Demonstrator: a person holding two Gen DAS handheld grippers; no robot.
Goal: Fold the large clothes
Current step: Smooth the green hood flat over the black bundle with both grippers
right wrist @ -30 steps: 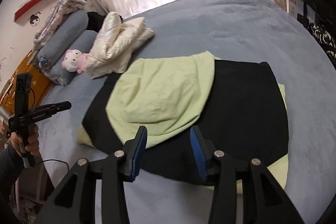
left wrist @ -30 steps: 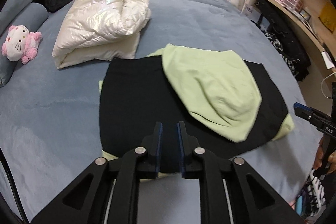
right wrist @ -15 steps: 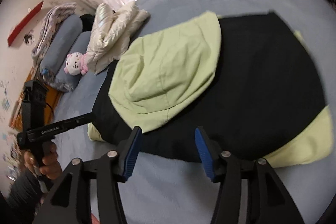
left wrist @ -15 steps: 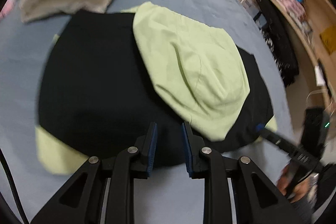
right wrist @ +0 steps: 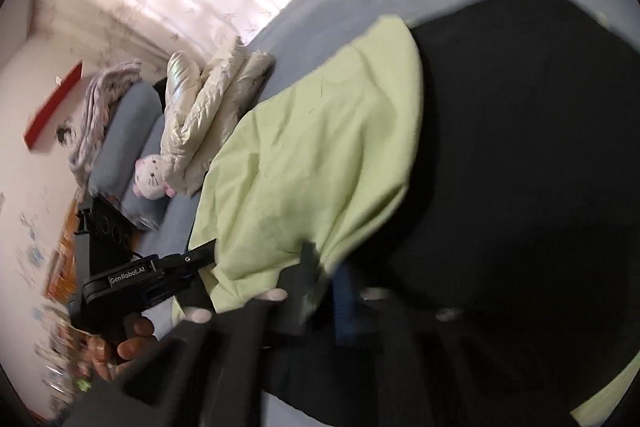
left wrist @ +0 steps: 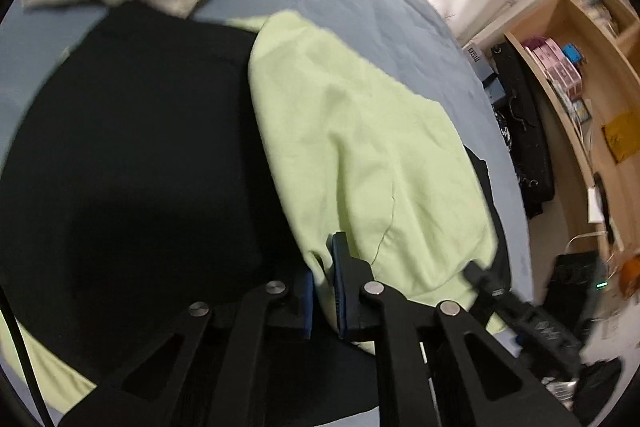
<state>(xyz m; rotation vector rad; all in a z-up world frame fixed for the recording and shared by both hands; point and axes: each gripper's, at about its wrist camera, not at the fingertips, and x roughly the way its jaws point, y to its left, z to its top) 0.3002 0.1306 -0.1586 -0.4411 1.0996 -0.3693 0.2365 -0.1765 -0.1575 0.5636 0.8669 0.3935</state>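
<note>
Since half a second ago, both claws closed: left gripper (left wrist: 325, 273) and right gripper (right wrist: 324, 277) pinch the pale-green hood (left wrist: 360, 147) atop the black-and-green hoodie (left wrist: 132, 163). Only the right view shows the pink-eared plush cat (right wrist: 150, 181).

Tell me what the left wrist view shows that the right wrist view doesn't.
Only the left wrist view: the wooden shelves with pink boxes.

Only the right wrist view: the white plush cat toy, blue-grey bolster pillows and the hand holding the left tongs.

Both: the light green hood on the black garment, the cream puffer jacket, the blue bedspread; each tongs pinching the hood's near edge.
</note>
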